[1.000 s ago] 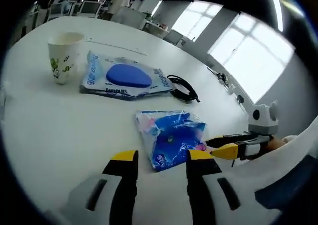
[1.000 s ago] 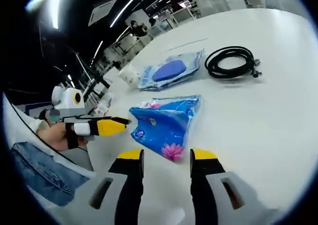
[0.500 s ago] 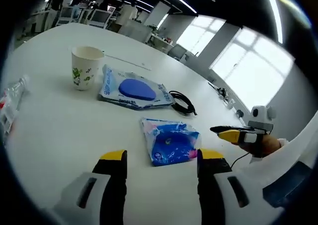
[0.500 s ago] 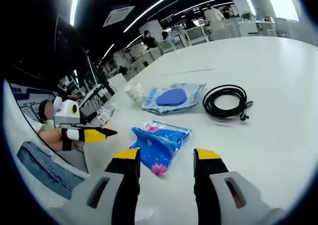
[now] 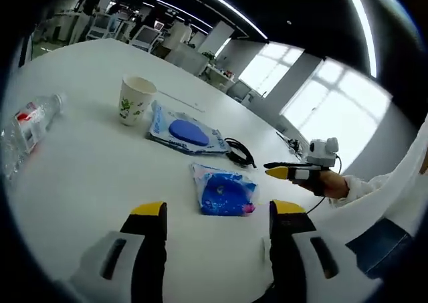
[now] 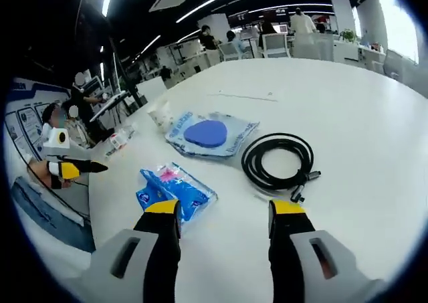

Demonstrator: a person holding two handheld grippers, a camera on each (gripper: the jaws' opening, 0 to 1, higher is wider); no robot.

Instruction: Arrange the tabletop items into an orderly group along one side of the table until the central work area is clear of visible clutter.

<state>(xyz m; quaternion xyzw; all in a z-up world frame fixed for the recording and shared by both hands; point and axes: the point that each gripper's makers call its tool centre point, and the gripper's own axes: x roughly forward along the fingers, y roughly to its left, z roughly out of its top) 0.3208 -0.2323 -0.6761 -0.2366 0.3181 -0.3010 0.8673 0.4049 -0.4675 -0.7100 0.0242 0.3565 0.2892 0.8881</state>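
Note:
A blue tissue pack (image 5: pixel 226 191) lies on the white table (image 5: pixel 87 176), a short way beyond my left gripper (image 5: pixel 219 209), which is open with nothing between its jaws. Farther off stand a paper cup (image 5: pixel 136 101), a flat packet with a blue pad (image 5: pixel 184 130) and a coiled black cable (image 5: pixel 239 152). My right gripper (image 6: pixel 225 208) is open and holds nothing. The tissue pack (image 6: pixel 172 191) is just left of its left jaw, and the cable (image 6: pixel 277 159) lies ahead. The packet (image 6: pixel 208 134) and cup (image 6: pixel 160 116) sit behind.
A clear plastic bottle (image 5: pixel 30 126) lies near the table's left side. The right gripper (image 5: pixel 271 169), held by a hand, hovers right of the tissue pack. The left gripper (image 6: pixel 93 166) shows at the table's near edge. Desks, chairs and people fill the room behind.
Both cameras have pulled back and up from the tissue pack. The right gripper view has swung toward the cable. The items on the table lie where they were.

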